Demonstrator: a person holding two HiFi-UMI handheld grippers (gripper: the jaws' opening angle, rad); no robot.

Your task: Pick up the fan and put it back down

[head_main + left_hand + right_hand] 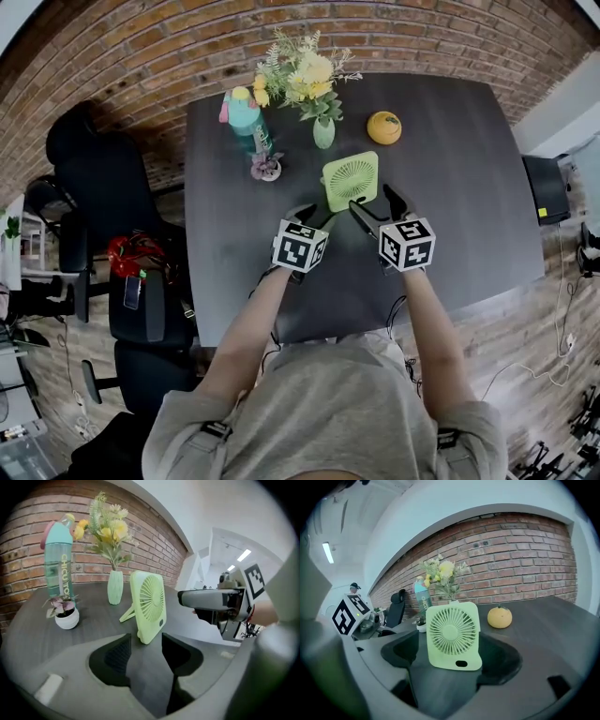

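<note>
A light green square fan [351,180] stands upright on its kickstand on the dark table [469,187]. My left gripper [309,216] is open just short of the fan's left lower corner. In the left gripper view the fan [149,603] shows edge-on ahead of the open left gripper [146,651], with nothing between its fingers. My right gripper [378,206] is open near the fan's right lower corner. In the right gripper view the fan's grille [453,634] faces me, framed by the spread jaws of the right gripper [451,654]; the pads do not press on it.
Behind the fan stand a teal bottle [246,112], a small potted plant [265,169], a green vase of flowers [322,131] and an orange [383,127]. Black chairs [94,187] and a red bag [136,253] sit left of the table.
</note>
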